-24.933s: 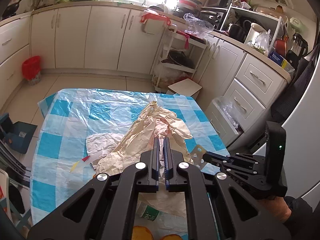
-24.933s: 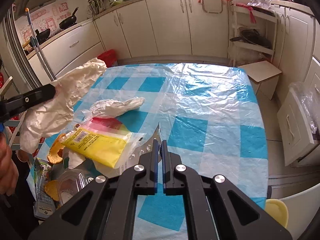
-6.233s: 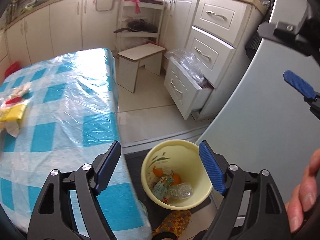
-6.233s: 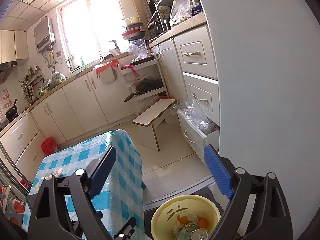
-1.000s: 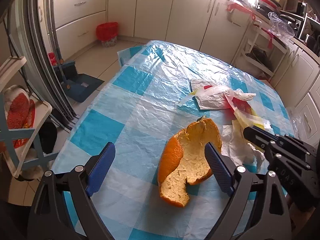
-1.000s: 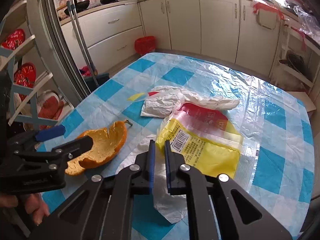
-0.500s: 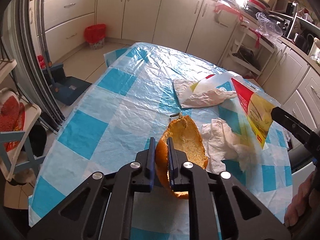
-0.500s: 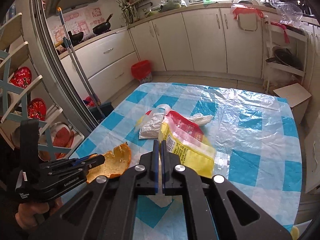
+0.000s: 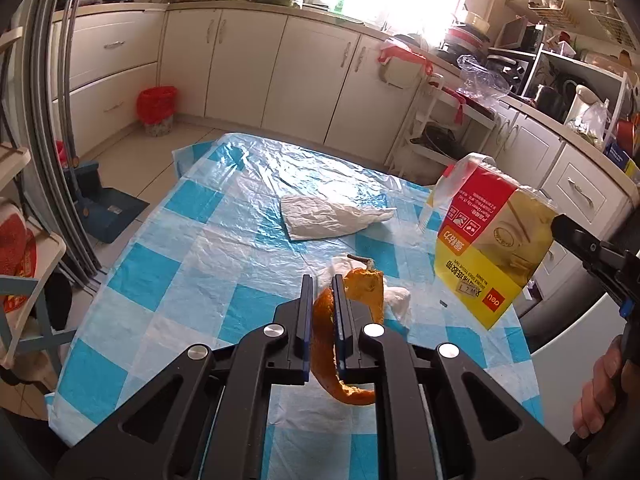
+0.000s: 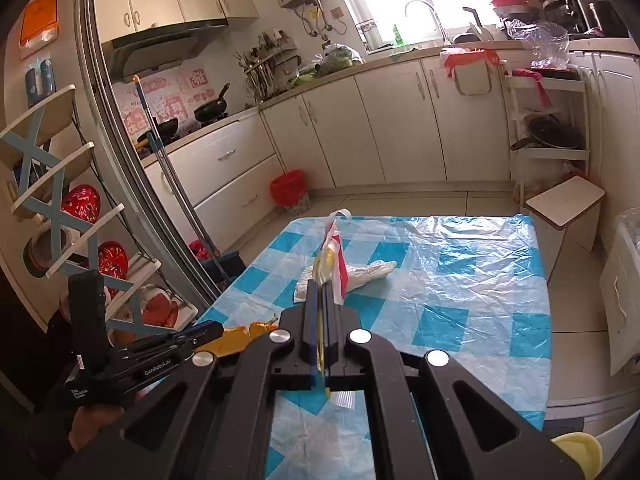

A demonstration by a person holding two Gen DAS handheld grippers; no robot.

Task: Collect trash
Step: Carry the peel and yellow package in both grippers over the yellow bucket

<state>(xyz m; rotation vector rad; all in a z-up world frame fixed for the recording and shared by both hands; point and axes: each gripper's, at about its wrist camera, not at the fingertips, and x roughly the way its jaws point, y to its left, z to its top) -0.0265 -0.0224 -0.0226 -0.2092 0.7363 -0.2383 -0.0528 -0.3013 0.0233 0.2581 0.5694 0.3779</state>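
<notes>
Both grippers hold trash lifted off the checked surface.

The left gripper (image 9: 322, 296) has its fingers clenched on a curled orange peel (image 9: 362, 292), which hangs between them above the near part of the surface (image 9: 168, 280). The right gripper (image 10: 321, 294) has its fingers clamped tight on the edge of a yellow and red plastic package (image 9: 490, 248), held in the air over the right edge of the surface. A crumpled white bag (image 9: 328, 222) lies flat near the middle of the surface, and a white tissue (image 9: 398, 300) lies just beyond the peel. A yellow bin (image 10: 580, 450) shows by the near right corner.
</notes>
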